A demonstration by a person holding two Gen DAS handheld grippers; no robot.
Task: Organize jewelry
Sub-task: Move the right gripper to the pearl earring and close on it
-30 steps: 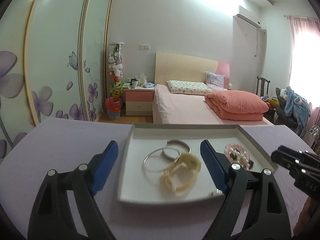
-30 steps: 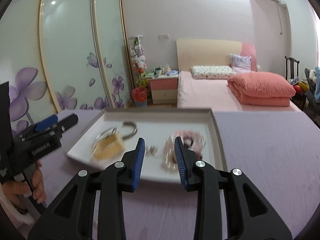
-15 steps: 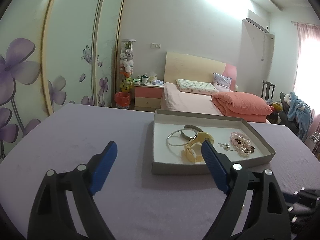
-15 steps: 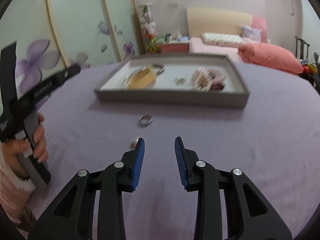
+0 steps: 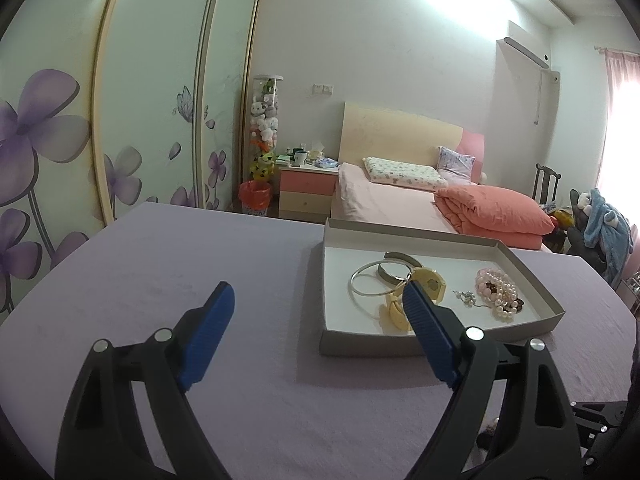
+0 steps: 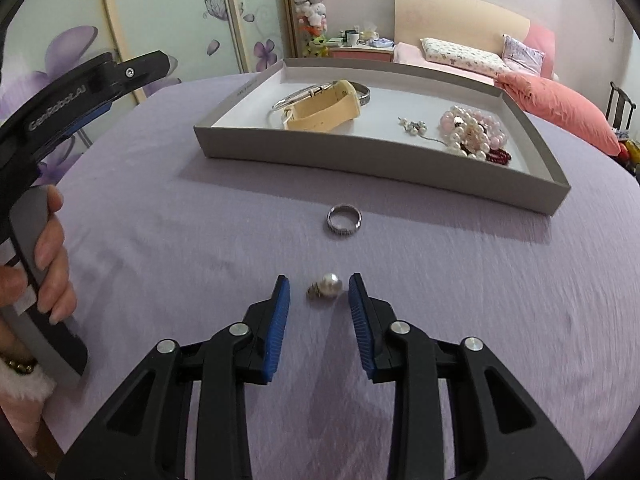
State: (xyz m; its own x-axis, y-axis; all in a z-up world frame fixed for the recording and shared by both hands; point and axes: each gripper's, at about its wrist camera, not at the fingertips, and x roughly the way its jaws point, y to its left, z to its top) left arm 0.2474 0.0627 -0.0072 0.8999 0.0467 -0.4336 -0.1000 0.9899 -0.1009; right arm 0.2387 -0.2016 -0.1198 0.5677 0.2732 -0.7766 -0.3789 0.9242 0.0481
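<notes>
My right claw (image 6: 319, 286) sits open with the pearl earring (image 6: 325, 286) between its pads on the bench (image 6: 160, 208); it looks tiny, round and slippery, so I'd pinch across the pearl's middle. Beyond lie the ring (image 6: 344, 220) and tray (image 6: 360, 152). My left claw (image 5: 316, 300) hangs open, empty.

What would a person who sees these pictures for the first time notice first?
The eye goes first to the small pearl piece lying on the purple tablecloth, right between the open jaws of the right gripper, which do not touch it. Just beyond it a silver ring lies on the cloth in front of the grey tray. The tray holds a yellow watch, bangles and a heap of pearl beads.
</notes>
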